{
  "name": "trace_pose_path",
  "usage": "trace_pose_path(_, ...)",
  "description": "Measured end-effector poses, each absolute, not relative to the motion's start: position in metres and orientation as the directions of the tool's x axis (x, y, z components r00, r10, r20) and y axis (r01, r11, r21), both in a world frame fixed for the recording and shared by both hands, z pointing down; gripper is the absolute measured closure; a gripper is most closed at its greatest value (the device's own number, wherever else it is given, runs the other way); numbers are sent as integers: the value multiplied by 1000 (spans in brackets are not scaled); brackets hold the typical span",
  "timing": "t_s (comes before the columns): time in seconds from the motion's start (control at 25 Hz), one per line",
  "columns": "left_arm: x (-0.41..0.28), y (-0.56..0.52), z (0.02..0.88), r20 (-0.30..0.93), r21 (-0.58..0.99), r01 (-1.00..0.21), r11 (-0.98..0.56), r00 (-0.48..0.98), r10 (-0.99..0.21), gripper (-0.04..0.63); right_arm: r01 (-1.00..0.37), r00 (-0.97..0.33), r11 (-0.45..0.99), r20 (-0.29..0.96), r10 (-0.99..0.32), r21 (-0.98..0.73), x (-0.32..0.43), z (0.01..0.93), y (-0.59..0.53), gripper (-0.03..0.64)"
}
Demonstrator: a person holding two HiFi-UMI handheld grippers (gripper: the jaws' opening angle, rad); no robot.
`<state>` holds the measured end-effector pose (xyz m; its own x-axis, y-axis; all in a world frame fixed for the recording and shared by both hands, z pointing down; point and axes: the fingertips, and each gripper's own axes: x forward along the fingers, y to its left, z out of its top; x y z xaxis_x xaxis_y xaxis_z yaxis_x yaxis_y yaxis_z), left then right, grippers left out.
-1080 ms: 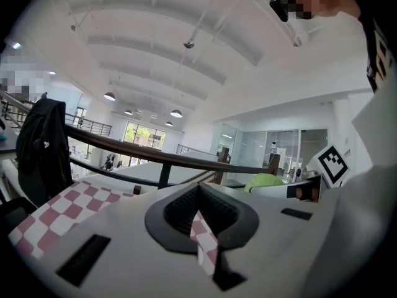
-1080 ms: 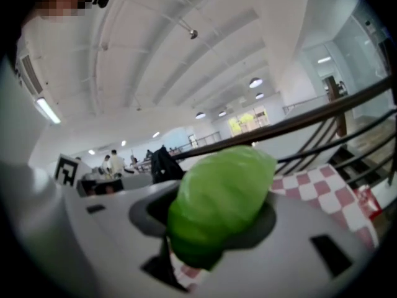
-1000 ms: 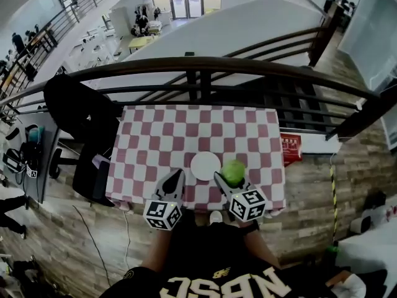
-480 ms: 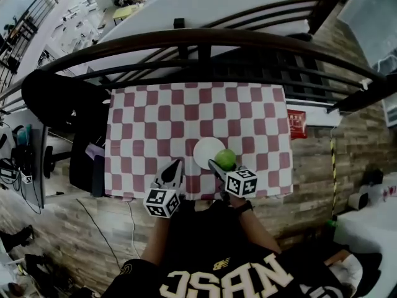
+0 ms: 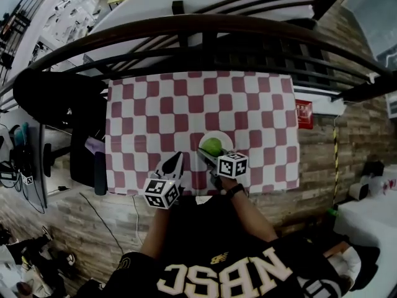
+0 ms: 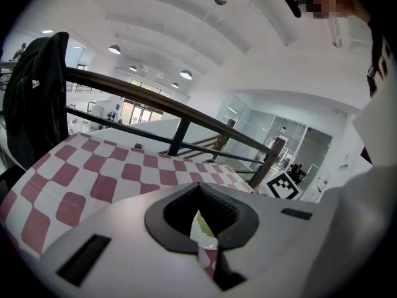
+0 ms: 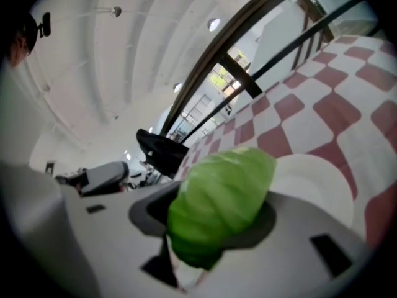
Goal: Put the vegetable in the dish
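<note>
A green leafy vegetable (image 5: pixel 212 146) (image 7: pixel 220 200) sits between the jaws of my right gripper (image 5: pixel 209 151), which is shut on it. It hangs over the white round dish (image 5: pixel 227 138) (image 7: pixel 316 180) near the front edge of the red-and-white checked table (image 5: pixel 155 117). I cannot tell whether the vegetable touches the dish. My left gripper (image 5: pixel 175 162) (image 6: pixel 201 231) rests to the left of the dish by the table's front edge. Its jaws are shut and hold nothing.
A dark handrail (image 5: pixel 198 28) curves behind the table, with a drop to a lower floor beyond it. A black chair with a jacket (image 5: pixel 53 98) stands at the table's left. A red sign (image 5: pixel 304 113) lies off the right edge.
My right gripper has carried the vegetable leftward from beside the dish's right rim to over the dish. The left gripper has stayed near the front edge.
</note>
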<state>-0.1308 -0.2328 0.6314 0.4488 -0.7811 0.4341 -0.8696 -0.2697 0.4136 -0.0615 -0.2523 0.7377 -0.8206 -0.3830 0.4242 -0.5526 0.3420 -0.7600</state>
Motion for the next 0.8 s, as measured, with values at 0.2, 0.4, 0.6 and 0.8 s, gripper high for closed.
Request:
trace_pose_path(0.2,-138,-239,636,445,427,-865,-263,454,-772,578,-459,-862,295,341,-374,-838,-77,745,-268,414)
trace_pose_path(0.4,-136,-244,638,448,432,-861,-268,463,-765,578,-490,-845,236,391,-364,-839,-72,764,-265,414)
trace_pose_path(0.6,-130,-244,641,452,436,-855,-282,479,-753,578,-448,-853,192,353,-384,-873,-64,765,-263,414)
trace_pose_path(0.8,-125,-243,644,457,439,-852,-287,486,-745,578,-525,-824,195,437,-360,-829,-55,770,-261,405)
